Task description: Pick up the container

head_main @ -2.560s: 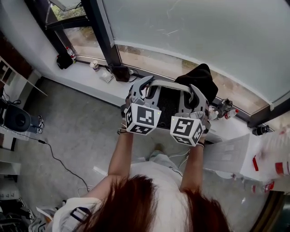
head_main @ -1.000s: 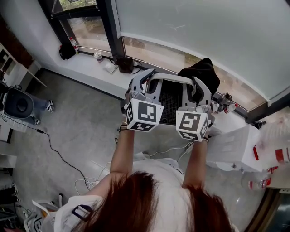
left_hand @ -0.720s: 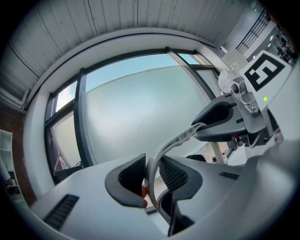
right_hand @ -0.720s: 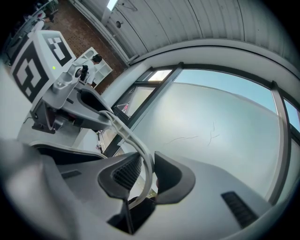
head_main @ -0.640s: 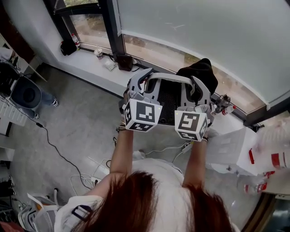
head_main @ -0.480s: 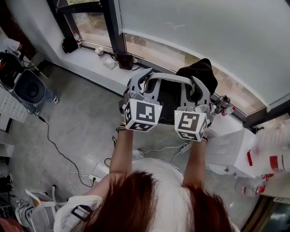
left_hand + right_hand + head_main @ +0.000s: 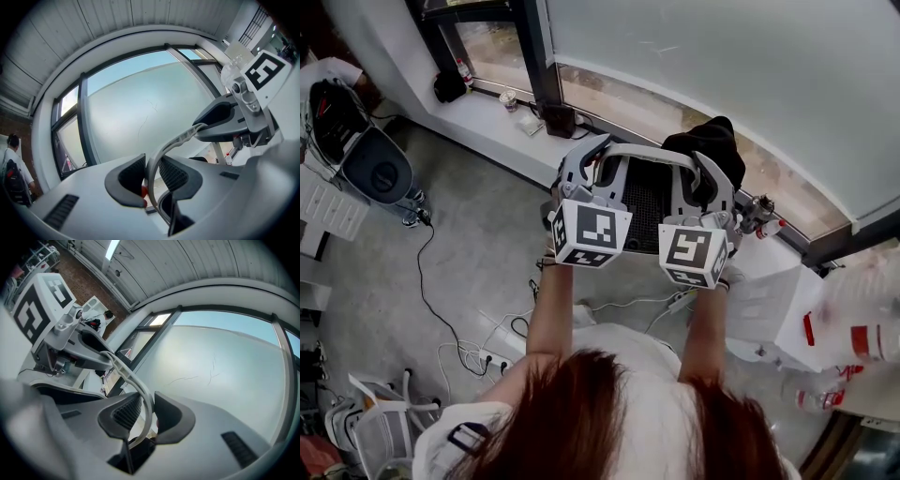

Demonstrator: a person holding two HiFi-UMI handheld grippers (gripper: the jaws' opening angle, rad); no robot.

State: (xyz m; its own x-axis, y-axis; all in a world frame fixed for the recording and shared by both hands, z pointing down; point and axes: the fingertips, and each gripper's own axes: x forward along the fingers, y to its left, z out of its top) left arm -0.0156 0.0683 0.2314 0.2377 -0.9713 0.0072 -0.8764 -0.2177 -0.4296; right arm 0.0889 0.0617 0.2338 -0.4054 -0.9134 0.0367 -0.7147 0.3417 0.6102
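The container [image 7: 649, 202] is a grey basket with a dark mesh inside and a pale arched handle [image 7: 642, 152]. It hangs in the air in front of the window. My left gripper [image 7: 589, 157] is shut on the left end of the handle, and my right gripper [image 7: 709, 176] is shut on the right end. In the left gripper view the handle [image 7: 178, 139] runs up out of the left gripper [image 7: 151, 174] towards the other gripper [image 7: 234, 121]. The right gripper view has the handle [image 7: 131, 378] pinched in the right gripper [image 7: 146, 412].
A windowsill [image 7: 487, 117] with a cup [image 7: 510, 98] and a black cloth [image 7: 712, 145] runs under the frosted window. Bottles [image 7: 766, 223] and a white table [image 7: 778, 305] stand at the right. Cables [image 7: 459, 337] lie on the floor, a chair [image 7: 380, 173] at upper left.
Both grippers keep their hold on the handle and have carried the container sideways along the window. The room has slid in view, and a chair has come in at the upper left.
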